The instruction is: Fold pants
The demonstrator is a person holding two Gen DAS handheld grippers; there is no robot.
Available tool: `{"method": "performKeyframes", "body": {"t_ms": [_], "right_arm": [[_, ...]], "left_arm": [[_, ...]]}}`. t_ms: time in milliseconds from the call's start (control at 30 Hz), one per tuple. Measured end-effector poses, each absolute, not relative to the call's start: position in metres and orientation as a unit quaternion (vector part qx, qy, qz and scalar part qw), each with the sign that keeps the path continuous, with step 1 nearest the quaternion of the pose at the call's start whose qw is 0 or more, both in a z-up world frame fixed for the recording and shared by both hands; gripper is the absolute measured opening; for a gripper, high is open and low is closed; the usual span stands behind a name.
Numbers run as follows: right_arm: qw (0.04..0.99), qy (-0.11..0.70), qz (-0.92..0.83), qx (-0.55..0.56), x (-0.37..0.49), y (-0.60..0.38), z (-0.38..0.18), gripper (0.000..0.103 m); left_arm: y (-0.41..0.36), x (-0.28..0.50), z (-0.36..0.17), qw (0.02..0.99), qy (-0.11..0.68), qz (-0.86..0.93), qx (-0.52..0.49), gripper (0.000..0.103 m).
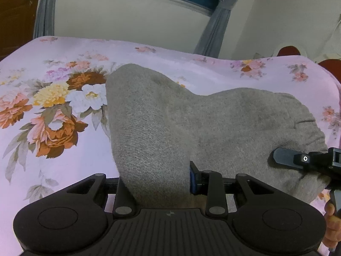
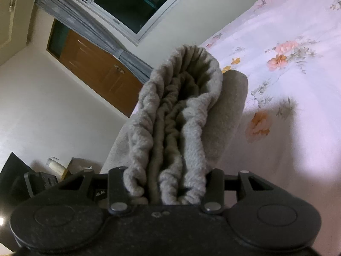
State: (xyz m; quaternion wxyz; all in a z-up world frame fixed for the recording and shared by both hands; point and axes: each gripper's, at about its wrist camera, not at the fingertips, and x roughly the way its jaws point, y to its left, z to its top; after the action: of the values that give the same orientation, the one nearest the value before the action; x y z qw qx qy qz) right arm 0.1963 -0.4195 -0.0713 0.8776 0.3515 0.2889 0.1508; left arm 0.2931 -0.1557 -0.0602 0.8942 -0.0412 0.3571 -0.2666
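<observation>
Grey knitted pants held above a bed covered by a pink floral bedsheet, which serves as the landmark here. The left gripper is closed on a thick fold of the grey fabric, its jaws only a little apart with the cloth filling the gap; from there the garment rises in a hump over the middle of the bedsheet and falls toward the far side. The right gripper, seen at the right edge of the left wrist view, pinches the neighbouring edge of the same garment. In the right wrist view its jaws stand partly apart, packed with the gathered, ruffled waistband, which stands up from the fingers and curls over at the top, to the left of the bedsheet. Fingers of a person's hand grip the right gripper's handle at the bedsheet's near right corner. Beyond the bed stand a window with grey curtains and a brown wooden door.
</observation>
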Motion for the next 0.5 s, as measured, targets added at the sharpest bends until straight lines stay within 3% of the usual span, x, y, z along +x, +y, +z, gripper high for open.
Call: {"method": "performKeyframes", "body": {"t_ms": [333,400,500], "right_arm": [[0.861,0.329,0.118,0.370,0.209,-0.428,-0.121,0.045],[0.861,0.335,0.097,0.370,0.208,-0.432,-0.130,0.048],[0.866,0.350,0.062,0.351,0.207,-0.432,-0.137,0.057]], "left_arm": [[-0.160,0.309,-0.116,0.881,0.394,-0.259,-0.032,0.034],[-0.158,0.312,-0.125,0.879,0.402,-0.253,-0.034,0.042],[-0.156,0.314,-0.133,0.885,0.403,-0.232,-0.021,0.064]]}}
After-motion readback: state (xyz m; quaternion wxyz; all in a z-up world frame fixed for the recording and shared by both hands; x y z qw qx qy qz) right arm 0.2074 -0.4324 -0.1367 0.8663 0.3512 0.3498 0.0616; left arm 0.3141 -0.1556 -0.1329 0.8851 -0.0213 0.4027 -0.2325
